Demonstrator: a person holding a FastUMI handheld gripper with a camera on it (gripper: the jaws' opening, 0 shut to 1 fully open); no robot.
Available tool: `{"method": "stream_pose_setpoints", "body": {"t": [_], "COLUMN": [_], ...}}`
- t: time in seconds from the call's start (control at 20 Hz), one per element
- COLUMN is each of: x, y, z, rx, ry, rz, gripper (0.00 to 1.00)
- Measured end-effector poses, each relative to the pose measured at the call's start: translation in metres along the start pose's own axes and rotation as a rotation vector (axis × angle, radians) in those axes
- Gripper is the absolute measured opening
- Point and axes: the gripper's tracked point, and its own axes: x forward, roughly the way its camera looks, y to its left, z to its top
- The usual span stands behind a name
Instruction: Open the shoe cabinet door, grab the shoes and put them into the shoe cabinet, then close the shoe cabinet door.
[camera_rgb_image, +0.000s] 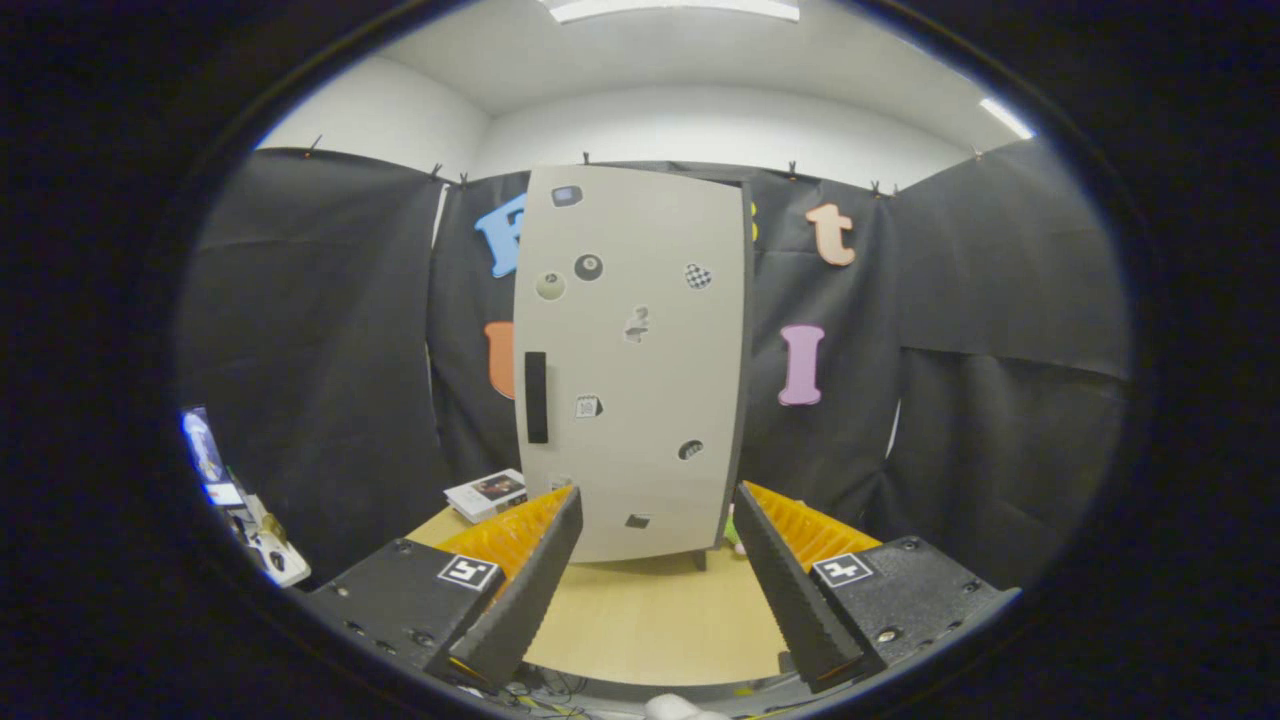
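While the door is seen closed: the shoe cabinet (640, 360) stands upright on the far part of the wooden table (650, 620), beyond the fingers and centred between them.
Cabinet door: a pale, flat front covered with several small stickers (588, 267); a dark vertical handle (536, 397) is set near its left edge, about halfway up.
Cabinet base: short dark feet are seen under the right corner, resting on the table.
Gripper (658, 525): held released, its two fingers spread wide apart with nothing between them; the fingers are clear of the cabinet and touch nothing.
Finger position: the left fingertip lies in front of the cabinet's lower left corner, the right fingertip in front of its lower right corner.
Left of cabinet: a small stack of booklets (486, 493) lies on the table, near the cabinet's lower left corner.
Far left: a cluttered shelf edge with a bright screen (205, 450) is seen, too small to be told in detail.
Surroundings: black cloth is hung behind and to both sides of the cabinet; white walls and ceiling lights are seen above it.
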Motion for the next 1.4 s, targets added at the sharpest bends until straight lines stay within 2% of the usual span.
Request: {"method": "stream_pose_setpoints", "body": {"t": [0.25, 0.55, 1.4], "x": [-0.048, -0.066, -0.055], "y": [-0.023, -0.03, -0.022], "z": [-0.018, -0.028, -0.028], "rx": [0.063, 0.082, 0.074], "ry": [0.007, -0.003, -0.014], "rz": [-0.046, -0.083, -0.087], "gripper": [0.99, 0.99, 0.99]}}
